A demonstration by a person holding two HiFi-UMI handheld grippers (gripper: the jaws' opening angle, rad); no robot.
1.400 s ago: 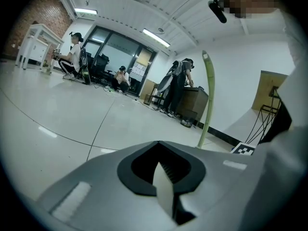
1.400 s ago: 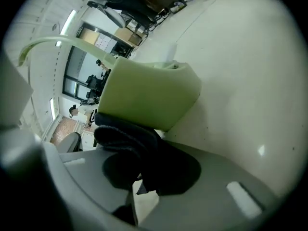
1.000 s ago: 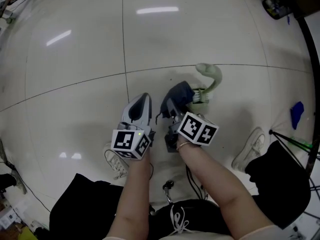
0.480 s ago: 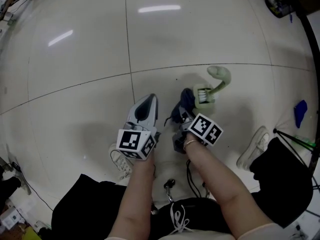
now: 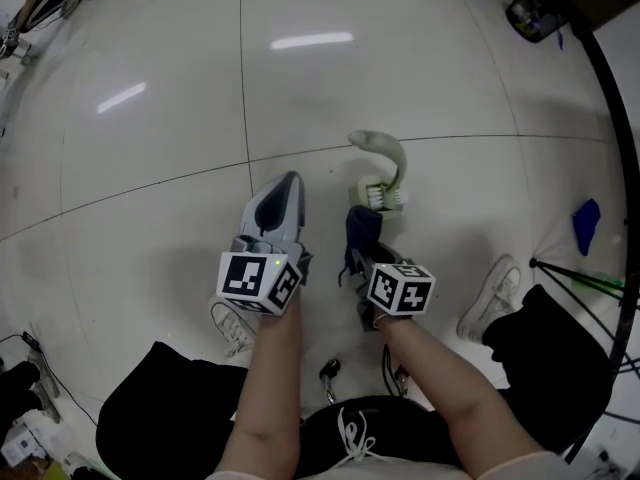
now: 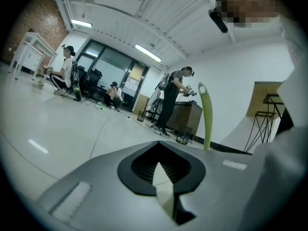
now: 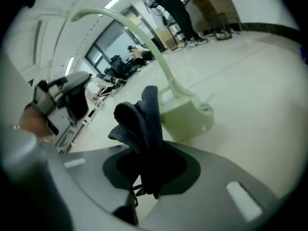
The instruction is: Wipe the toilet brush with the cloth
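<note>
A pale green toilet brush point(image 5: 383, 173) stands in its holder on the white tiled floor; its curved handle point(image 6: 206, 119) rises upright in the left gripper view. My right gripper point(image 5: 364, 248) is shut on a dark blue cloth point(image 5: 358, 226), which it holds just short of the holder point(image 7: 187, 117), on the near side. The bunched cloth point(image 7: 142, 129) sticks up from the right jaws and hides their tips. My left gripper point(image 5: 288, 183) hovers left of the brush, jaws together with nothing between them point(image 6: 159, 170).
My white shoes point(image 5: 232, 323) point(image 5: 490, 298) stand on the floor below the grippers. A blue object point(image 5: 583, 223) and a black stand point(image 5: 585, 278) are at the right. Several people and a desk point(image 6: 185, 121) stand far across the room.
The right gripper with the cloth has pulled back from the brush holder toward me; the cloth no longer overlaps the holder. The left gripper has stayed beside it.
</note>
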